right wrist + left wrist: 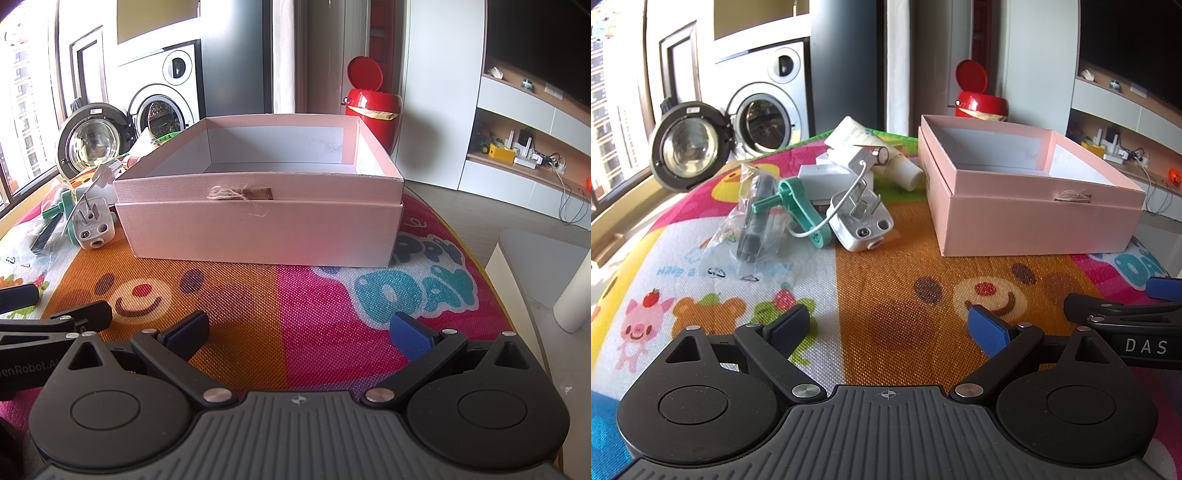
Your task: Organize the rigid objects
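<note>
Rigid objects lie heaped on the colourful cartoon play mat (886, 295): a black tube in a clear plastic bag (750, 221), a teal plastic crank tool (801, 206), a white 3-pin plug adapter (860, 221) and a white squeeze tube (882, 151), all left of the open pink cardboard box (1027, 218). Both the left gripper (892, 326) and right gripper (299, 330) hover wide open, holding nothing.

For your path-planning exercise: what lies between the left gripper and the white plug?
Only bare play mat, seen in the left wrist view, separates the left gripper from the white plug.
</note>
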A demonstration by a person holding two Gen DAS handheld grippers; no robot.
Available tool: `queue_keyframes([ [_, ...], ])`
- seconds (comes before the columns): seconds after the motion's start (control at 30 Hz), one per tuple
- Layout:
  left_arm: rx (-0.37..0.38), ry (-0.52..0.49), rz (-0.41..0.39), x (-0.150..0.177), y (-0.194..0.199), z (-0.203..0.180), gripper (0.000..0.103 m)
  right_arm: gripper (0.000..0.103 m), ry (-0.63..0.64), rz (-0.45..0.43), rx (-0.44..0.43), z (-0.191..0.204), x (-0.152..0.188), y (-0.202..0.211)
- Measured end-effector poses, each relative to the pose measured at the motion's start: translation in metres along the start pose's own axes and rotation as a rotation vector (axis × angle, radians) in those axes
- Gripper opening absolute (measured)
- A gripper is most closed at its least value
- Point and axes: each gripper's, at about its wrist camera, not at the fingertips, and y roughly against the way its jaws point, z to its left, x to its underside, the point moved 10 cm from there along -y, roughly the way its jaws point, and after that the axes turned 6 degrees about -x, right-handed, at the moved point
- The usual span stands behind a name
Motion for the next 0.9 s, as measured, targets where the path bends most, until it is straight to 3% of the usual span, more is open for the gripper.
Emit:
queue_keyframes([
  [0.9,0.002,0.001,0.000,-0.0008,0.0001,0.0011,0.096,0.103,0.002,0.006,-0.007,-0.0001,-0.0011,0.0008],
])
